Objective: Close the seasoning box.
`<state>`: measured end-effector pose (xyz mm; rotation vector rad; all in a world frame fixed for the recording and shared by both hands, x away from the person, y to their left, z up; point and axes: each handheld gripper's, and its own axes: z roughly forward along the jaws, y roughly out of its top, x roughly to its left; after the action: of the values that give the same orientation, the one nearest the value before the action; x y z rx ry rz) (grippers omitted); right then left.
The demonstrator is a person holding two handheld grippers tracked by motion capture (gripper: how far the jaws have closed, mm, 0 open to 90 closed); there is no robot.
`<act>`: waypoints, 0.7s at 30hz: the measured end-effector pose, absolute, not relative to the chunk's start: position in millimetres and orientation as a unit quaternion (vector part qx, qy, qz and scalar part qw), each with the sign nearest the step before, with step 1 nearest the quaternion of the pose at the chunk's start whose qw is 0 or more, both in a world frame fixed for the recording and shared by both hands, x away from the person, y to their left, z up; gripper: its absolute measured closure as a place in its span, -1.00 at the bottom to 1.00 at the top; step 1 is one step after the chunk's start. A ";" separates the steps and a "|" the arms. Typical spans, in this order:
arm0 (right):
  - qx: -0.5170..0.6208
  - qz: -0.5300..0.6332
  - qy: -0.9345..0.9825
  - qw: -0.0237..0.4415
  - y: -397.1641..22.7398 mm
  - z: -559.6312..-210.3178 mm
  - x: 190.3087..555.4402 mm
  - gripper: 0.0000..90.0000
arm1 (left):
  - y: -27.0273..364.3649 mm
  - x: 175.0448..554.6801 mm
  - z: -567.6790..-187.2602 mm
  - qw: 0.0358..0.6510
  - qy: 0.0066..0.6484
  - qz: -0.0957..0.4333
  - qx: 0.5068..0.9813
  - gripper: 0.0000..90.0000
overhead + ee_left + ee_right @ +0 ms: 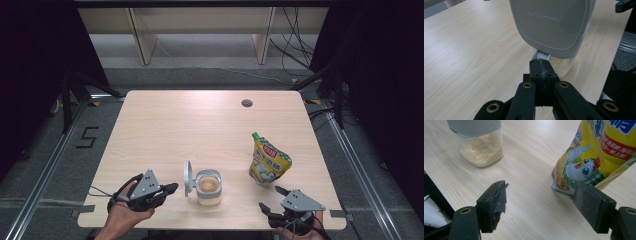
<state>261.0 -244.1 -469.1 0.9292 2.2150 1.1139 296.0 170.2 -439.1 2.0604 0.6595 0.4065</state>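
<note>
High view: your left gripper (170,188) lies at the near left of the table (165,125), pointing right toward the jar (208,188), and its tips are just beside the open grey lid (188,178). The lid stands up on the left side of the jar, on a hinge. The jar is clear, holds a pale beige grain, and sits near the front edge, about in the middle. To the right of it, a little farther from you, the yellow pouch (268,160) with a green cap stands upright. Your right gripper (271,198) is at the near right corner, just in front of the pouch.

In the left gripper view your jaws are pressed fully together with nothing between them, and their tips are right at the white hinge (541,54) under the lid (551,25); I cannot tell if they touch it.

In the right gripper view your jaws stand wide apart and hold nothing. The pouch (599,155) is just beyond the right jaw, and the jar (480,145) is farther off on the left.
</note>
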 end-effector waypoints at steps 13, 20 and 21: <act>0.339 0.411 0.809 0.246 -244.9 -469.8 261.8 -0.39 | 158.0 300.8 -418.9 0.450 0.240 0.170 0.844 0.96; 0.338 0.410 0.811 0.245 -243.7 -469.9 261.2 -0.39 | 153.2 302.7 -418.0 0.447 0.238 0.166 0.846 0.97; 0.338 0.410 0.811 0.246 -243.8 -469.9 261.2 -0.39 | 153.7 303.7 -417.2 0.441 0.227 0.170 0.852 0.96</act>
<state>261.2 -243.8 -469.9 0.9215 2.2125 1.1191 303.7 153.7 -417.2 2.1144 0.5624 0.4227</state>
